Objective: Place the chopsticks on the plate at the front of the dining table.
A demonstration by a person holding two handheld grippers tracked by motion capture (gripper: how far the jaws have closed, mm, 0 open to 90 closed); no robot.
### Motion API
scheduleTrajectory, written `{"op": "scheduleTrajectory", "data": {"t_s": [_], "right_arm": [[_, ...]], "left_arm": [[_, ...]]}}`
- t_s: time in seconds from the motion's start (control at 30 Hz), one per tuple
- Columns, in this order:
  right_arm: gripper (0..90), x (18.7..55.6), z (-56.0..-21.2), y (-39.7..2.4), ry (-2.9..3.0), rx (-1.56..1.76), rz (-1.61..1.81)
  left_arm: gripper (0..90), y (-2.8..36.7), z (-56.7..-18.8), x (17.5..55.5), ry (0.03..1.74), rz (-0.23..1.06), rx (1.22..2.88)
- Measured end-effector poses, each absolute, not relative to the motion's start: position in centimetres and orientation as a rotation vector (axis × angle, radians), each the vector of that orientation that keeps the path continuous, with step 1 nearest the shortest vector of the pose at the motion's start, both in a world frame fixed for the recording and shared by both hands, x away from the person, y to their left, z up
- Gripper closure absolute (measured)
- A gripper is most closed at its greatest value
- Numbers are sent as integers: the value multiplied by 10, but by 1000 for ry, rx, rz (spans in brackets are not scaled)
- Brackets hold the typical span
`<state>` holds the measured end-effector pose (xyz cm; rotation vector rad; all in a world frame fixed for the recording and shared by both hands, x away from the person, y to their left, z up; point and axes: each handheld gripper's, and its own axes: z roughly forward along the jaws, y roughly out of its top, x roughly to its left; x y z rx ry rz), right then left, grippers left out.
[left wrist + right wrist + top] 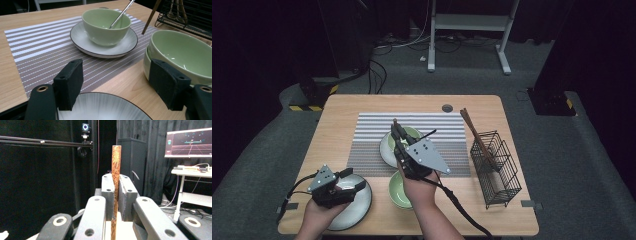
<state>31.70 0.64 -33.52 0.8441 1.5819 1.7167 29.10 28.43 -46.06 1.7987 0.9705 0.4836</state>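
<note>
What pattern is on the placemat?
Grey and white stripes on the placemat, clearest in the left gripper view.

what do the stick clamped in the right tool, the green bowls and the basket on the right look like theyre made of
The stick looks like dark wood: mottled brown grain, matte, square-cut end. The green bowls seem to be glazed ceramic: glossy highlights and thick rounded rims. The basket looks like black-coated metal wire, an open thin-rod grid. The right tool is shut on the stick.

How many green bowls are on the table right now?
2, perhaps more. One green bowl sits on the white saucer on the striped placemat, a utensil in it. The other bowl stands off the mat's near edge and looks nested in another.
</note>
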Motion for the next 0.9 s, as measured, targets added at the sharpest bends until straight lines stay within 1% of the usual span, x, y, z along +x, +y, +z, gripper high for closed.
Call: {"op": "scheduleTrajectory", "data": {"t_s": [0.23, 0.37, 0.67, 0.9], "right_arm": [[836, 314, -336, 11, 1593, 834, 1734], [836, 314, -337, 12, 1600, 825, 1742], [835, 317, -337, 13, 1605, 824, 1758], [835, 316, -337, 13, 1609, 827, 1754]], "left_arm": [[282, 275, -457, 289, 932, 518, 1818], [282, 271, -455, 291, 943, 507, 1812], [281, 261, -435, 303, 903, 535, 1801], [277, 252, -441, 307, 893, 517, 1791]]}}
